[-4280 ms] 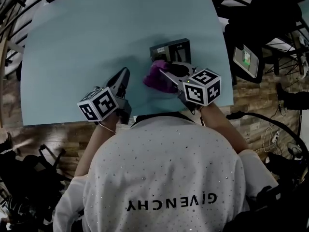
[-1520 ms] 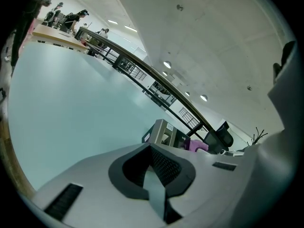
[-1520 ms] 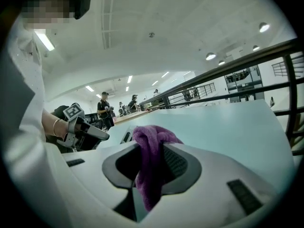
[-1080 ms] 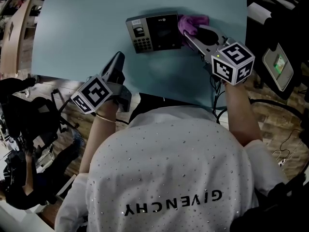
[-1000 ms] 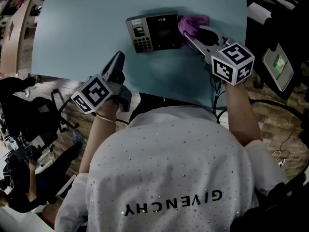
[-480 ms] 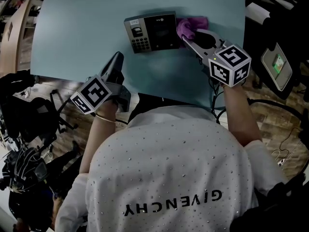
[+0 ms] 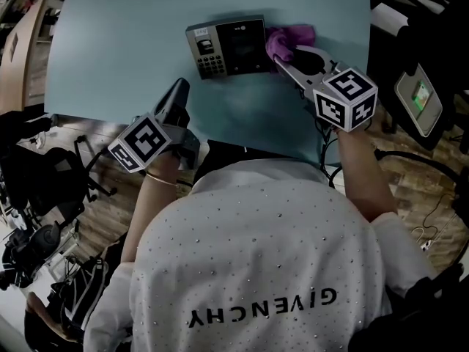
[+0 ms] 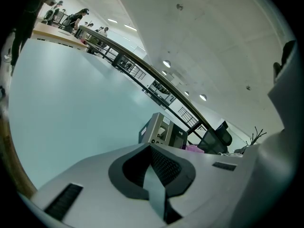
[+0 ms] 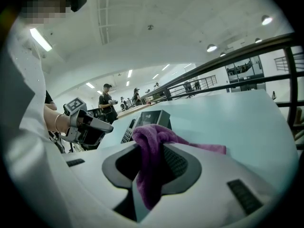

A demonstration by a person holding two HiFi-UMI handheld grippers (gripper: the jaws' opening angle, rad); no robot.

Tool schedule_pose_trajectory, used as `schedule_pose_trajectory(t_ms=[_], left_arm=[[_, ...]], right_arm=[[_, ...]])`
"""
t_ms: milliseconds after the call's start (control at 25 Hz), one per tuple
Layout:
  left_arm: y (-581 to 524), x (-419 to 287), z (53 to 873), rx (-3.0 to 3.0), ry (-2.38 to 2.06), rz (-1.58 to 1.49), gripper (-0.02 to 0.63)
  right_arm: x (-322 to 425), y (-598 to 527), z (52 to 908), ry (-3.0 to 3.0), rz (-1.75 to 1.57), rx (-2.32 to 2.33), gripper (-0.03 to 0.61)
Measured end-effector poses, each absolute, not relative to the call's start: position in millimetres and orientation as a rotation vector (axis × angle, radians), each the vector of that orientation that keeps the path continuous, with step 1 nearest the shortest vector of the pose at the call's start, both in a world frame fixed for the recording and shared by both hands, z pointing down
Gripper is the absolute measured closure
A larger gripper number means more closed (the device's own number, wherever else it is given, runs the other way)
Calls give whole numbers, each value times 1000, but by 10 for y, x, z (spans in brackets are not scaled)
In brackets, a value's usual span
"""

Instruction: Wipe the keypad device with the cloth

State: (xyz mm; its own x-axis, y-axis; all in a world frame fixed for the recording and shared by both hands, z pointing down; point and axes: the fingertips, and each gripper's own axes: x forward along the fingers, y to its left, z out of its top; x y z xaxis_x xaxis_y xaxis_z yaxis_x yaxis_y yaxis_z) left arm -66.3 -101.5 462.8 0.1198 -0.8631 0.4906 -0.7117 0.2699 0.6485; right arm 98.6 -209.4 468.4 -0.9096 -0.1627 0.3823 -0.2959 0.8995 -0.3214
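Observation:
The keypad device [image 7: 226,47] lies on the pale blue table [image 7: 132,42], a dark screen at its right and a key block at its left. My right gripper [image 7: 282,59] is shut on a purple cloth [image 7: 287,37], which rests against the device's right end. In the right gripper view the cloth [image 9: 152,151] hangs between the jaws with the device [image 9: 149,120] just beyond. My left gripper [image 7: 178,97] sits shut and empty near the table's front edge, left of the device; the left gripper view shows the device [image 8: 164,133] ahead.
A small screen unit [image 7: 419,97] stands off the table to the right. Black cases and gear [image 7: 44,182] crowd the floor at the left. Railings and standing people [image 9: 107,101] show far off in the right gripper view.
Over the last second the right gripper and cloth have edged slightly left against the device's right end. Four seconds ago the cloth lay in front of the device. Left gripper unmoved.

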Motion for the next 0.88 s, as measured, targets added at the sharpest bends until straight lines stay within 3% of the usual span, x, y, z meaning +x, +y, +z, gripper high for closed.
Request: schedule_pose_trajectory(t_ms=[880], left_arm=[[-1040, -559, 4666, 1494, -1610, -201, 621]], right_arm=[[1032, -1923, 4788, -2678, 463, 305, 477]])
